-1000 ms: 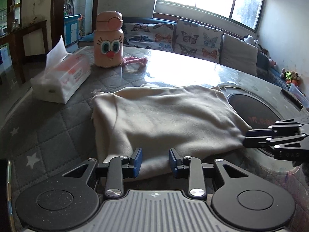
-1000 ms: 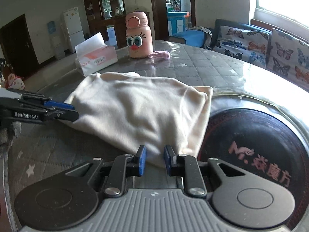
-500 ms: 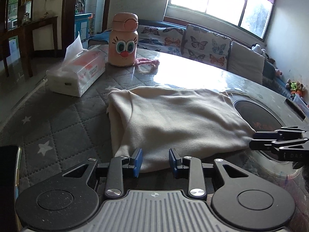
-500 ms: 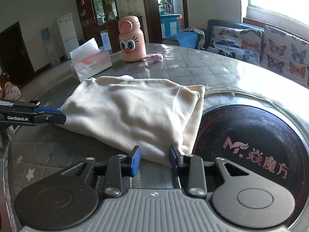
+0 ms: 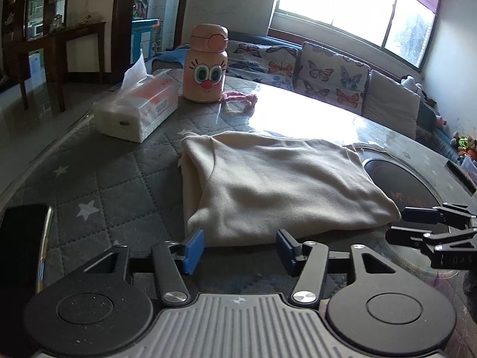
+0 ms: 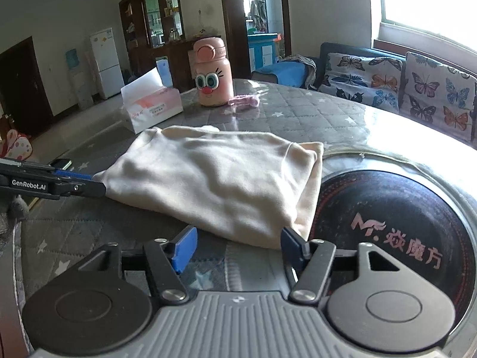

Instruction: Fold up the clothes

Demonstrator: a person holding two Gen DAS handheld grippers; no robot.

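1. Cream garment [image 5: 277, 185] lay folded on the grey quilted, star-printed table cover [image 5: 113, 179], its right edge beside the dark round inset [image 6: 396, 223].
2. Left gripper [image 5: 240, 249] stood spread wide at the cloth's near edge, holding nothing.
3. Right gripper [image 6: 238, 249] likewise agape, empty.
4. Behind: tissue box [image 5: 137, 110], pink cartoon bottle [image 5: 207, 65], a pink item [image 5: 240, 98], possibly cord.
5. Butterfly-cushioned sofa [image 5: 328, 74] under a bright window [image 5: 354, 6].

Cream garment [image 5: 277, 179]: soft matt fleecy cloth. Table cover [image 5: 113, 179]: quilted grey fabric under glossy film. Bottle [image 5: 205, 65] at 11 o'clock: smooth plastic.
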